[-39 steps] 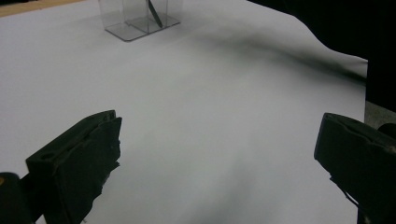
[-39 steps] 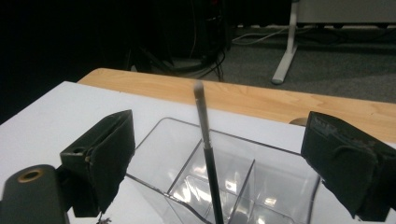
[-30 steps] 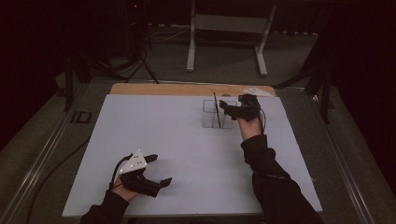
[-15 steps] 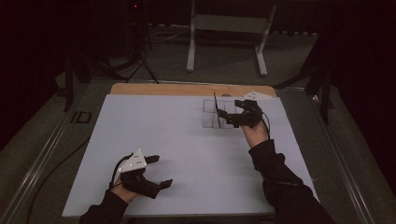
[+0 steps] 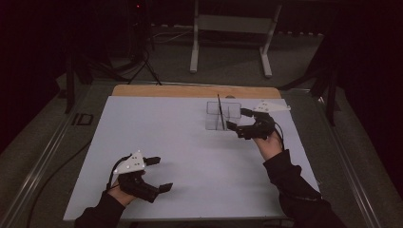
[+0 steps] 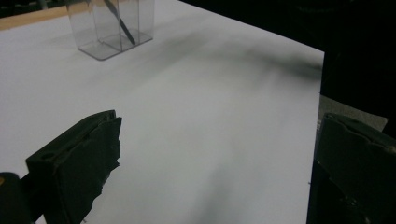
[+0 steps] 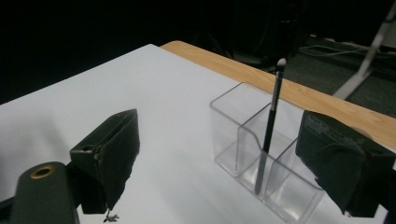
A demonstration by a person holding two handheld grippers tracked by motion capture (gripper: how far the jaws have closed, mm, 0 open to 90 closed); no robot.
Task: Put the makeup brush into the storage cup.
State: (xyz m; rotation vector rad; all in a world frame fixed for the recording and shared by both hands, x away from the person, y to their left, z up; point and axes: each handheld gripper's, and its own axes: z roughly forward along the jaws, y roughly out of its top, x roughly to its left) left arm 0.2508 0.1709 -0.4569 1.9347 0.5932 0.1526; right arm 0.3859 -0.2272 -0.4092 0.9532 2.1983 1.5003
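The right gripper (image 5: pixel 240 122) sits just to the right of the clear organizer (image 5: pixel 222 115) near the far edge of the table, jaws spread wide with nothing between them. They've just been closing a touch, but the gap is empty. In the right gripper view, the organizer stands past the jaws with its compartments side by side. A thin black makeup brush (image 7: pixel 269 130) stands in one of them, leaning a bit, its pale tip poking out above the rim. It rests against a divider wall, as far as I can tell.

The left gripper (image 5: pixel 158 173) is down at the near left part of the white mat (image 5: pixel 190 156), well apart from the organizer. Its jaws are spread too, holding nothing. In the left gripper view, the organizer (image 6: pixel 112 25) shows far off at the top with the brush's handle slanting inside.

I can't read any brand or writing anywhere. Around the mat there's the wooden table edge (image 5: pixel 190 91) along the far side and a white metal stand (image 5: pixel 233 33) on the dark floor behind. Cables trail from both grippers. Nothing lies between either gripper and the organizer.

Compared with a second ago, the right gripper was reaching over the organizer at the brush. It has since pulled back toward the right side of the box, and the brush stays in its slot. The left hand has barely shifted.
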